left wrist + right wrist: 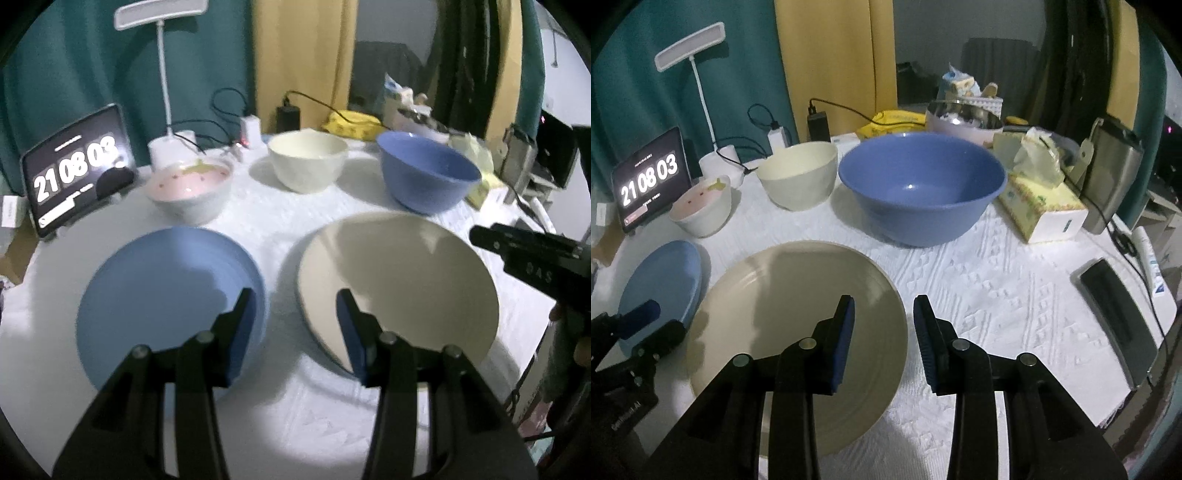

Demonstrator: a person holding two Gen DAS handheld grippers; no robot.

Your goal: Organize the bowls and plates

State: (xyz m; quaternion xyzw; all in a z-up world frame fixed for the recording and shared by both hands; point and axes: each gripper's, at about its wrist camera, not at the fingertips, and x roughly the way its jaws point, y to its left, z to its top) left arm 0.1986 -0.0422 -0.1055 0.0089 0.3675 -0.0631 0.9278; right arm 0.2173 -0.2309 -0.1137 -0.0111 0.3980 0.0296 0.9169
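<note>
Plates and bowls all sit on the white textured tabletop (1015,295), none stacked. Left to right:

- Tablet clock (650,181), far left, reads "21 08 03"; small text under it unreadable.
- Near row: blue plate (162,302) left, cream plate (798,314) right of it, close but apart.
- Far row: pink-lined white bowl (190,188), cream bowl (308,160), large blue bowl (921,188), each standing apart from the next.
- Tissue box (1045,206) right of blue bowl, print too small to read. Dark phone (1115,314) flat near the right edge.

Writing on tools: left body shows partial "GenRobot.AI" in the right wrist view; right body shows "DAS" or similar, blurred.

Pose: both tools angled down at the tabletop, side by side, hovering above it.

Left tool (297,314): jaws partly open, nothing between the blue pads, aimed at the gap between the two plates; touches nothing.

Right tool (884,317): jaws partly open, empty, over the cream plate's right rim; left finger over the plate, right finger over bare cloth. No contact visible.
</note>
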